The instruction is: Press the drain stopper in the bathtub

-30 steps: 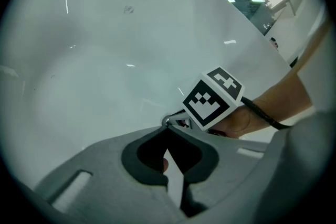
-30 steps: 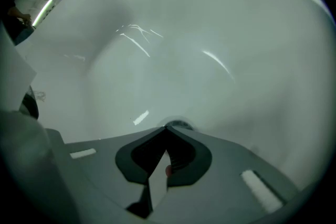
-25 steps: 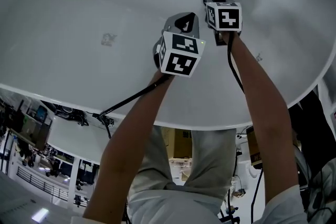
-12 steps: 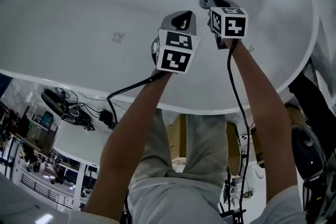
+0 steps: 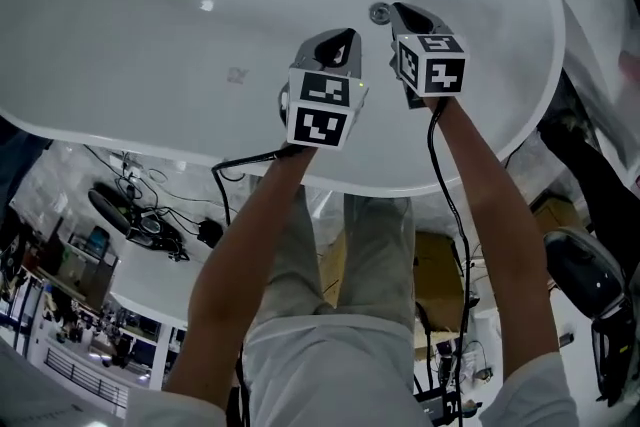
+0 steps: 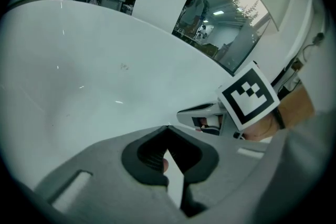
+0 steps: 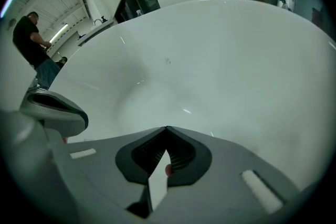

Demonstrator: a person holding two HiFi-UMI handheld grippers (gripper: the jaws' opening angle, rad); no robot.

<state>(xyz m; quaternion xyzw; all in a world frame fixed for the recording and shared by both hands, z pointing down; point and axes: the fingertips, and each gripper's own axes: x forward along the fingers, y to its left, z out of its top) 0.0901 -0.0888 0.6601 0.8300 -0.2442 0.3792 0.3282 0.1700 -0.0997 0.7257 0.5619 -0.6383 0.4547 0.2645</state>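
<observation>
White fills my head view: the bathtub carries its small metal drain stopper just left of my right gripper tips, and ahead-right of my left gripper. In the left gripper view the jaws are pressed together on nothing (the right gripper sits just to their right). The right gripper view shows jaws likewise together and empty, with the stopper out of sight.

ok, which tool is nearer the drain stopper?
Right. The right tool has its tip just beside the drain stopper, at its right in the head view. The left tool is farther off, below and left of it.
</observation>
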